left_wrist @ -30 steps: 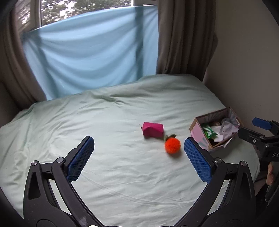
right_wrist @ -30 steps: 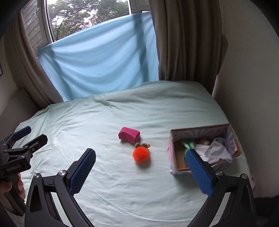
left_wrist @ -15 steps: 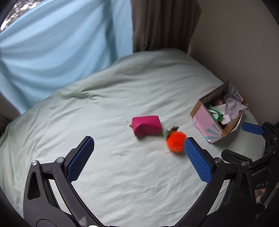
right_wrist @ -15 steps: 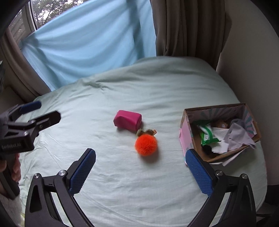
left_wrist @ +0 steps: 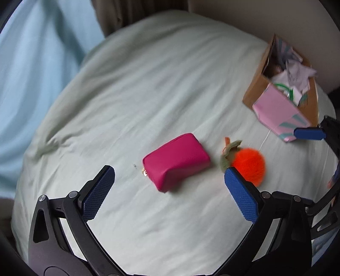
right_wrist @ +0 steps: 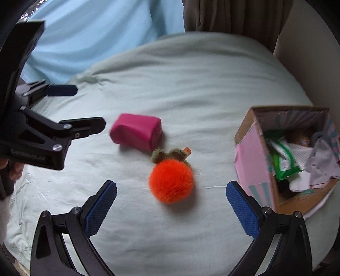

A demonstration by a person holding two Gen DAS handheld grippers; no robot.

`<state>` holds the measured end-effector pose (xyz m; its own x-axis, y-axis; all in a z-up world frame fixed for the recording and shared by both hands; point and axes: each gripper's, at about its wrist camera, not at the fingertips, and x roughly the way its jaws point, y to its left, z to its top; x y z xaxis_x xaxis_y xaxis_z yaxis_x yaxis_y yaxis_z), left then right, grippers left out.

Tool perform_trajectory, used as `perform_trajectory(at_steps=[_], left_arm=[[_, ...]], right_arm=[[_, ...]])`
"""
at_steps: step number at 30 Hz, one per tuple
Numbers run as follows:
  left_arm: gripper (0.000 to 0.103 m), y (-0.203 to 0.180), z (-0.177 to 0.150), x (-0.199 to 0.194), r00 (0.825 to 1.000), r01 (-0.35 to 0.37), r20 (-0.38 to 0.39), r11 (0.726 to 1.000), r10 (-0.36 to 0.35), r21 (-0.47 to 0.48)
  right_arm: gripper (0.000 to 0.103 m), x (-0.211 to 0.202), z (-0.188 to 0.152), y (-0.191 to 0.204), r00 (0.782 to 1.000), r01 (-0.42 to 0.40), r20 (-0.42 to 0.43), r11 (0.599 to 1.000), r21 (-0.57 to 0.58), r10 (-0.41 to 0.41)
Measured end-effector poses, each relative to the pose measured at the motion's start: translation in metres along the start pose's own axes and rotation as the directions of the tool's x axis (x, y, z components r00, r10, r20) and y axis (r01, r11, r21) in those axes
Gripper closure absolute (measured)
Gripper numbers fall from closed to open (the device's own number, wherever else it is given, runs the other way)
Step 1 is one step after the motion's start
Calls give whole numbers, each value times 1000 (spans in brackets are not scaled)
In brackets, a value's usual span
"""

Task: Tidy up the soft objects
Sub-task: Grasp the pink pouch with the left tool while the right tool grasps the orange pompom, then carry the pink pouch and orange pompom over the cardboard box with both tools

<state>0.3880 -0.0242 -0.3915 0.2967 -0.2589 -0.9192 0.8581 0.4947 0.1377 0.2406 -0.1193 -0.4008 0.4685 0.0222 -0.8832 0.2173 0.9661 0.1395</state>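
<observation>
A magenta soft pouch point(left_wrist: 177, 158) lies on the pale green bed sheet point(left_wrist: 148, 85), just ahead of my open, empty left gripper point(left_wrist: 167, 182). A fluffy orange ball with green leaves point(left_wrist: 248, 164) lies to its right, partly behind my left gripper's right finger. In the right wrist view the orange ball point(right_wrist: 171, 180) sits just ahead of my open, empty right gripper point(right_wrist: 171, 201), with the pouch point(right_wrist: 136, 131) beyond it. The left gripper point(right_wrist: 61, 110) shows at the left, near the pouch.
An open cardboard box point(right_wrist: 252, 155) with pink sides holds cloth and green-white items at the right of the bed; it also shows in the left wrist view point(left_wrist: 276, 106). A light blue cloth point(right_wrist: 95, 38) and brown curtain point(right_wrist: 233, 17) hang behind. A beige wall stands right.
Both grippers have moved forward and down towards the bed. The pouch and orange ball look much larger and closer. Both stay open.
</observation>
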Motion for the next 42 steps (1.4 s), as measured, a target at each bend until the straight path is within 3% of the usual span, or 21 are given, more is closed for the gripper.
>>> perform_trajectory(at_steps=[4,8,11,16,18,22,25,27,34,42], left_arm=[[0,-6,9,43,998,34,-49,988,-26,154],[0,-15,14,81,993,82,-108,948,-50,307],[0,-19,15,100,987,124,-138,924,-78,361],[1,-26,7,126,976,187,-185,890,-118,416],[6,-29,3,133,974,186,-197,885,-110,427],[17,-29,-1,136,981,172,-159,895,-115,412],[31,-22,-2,133,981,176,-149,905,-127,388],[38,-21,-3,129,983,166,-140,909,-120,382],[51,-15,-12,106,989,122,-117,937,-88,328],[54,-7,-24,43,996,71,-63,964,-57,255]], right_arm=[[0,28,1,-4,999,16,-28,1000,3,-16],[0,51,-1,-7,999,8,-54,1000,25,-6],[1,63,-1,-8,998,9,-54,1000,23,-7],[15,83,1,-10,998,2,-69,1000,29,0],[22,91,1,-10,997,-1,-78,1000,22,2],[45,100,1,-8,996,-11,-93,1000,6,12],[61,100,2,-6,997,-21,-78,1000,-9,21],[66,100,2,-4,997,-22,-69,1000,-22,21],[69,87,2,-6,999,-30,-41,999,-27,28],[69,30,-8,-6,999,-42,26,998,-43,43]])
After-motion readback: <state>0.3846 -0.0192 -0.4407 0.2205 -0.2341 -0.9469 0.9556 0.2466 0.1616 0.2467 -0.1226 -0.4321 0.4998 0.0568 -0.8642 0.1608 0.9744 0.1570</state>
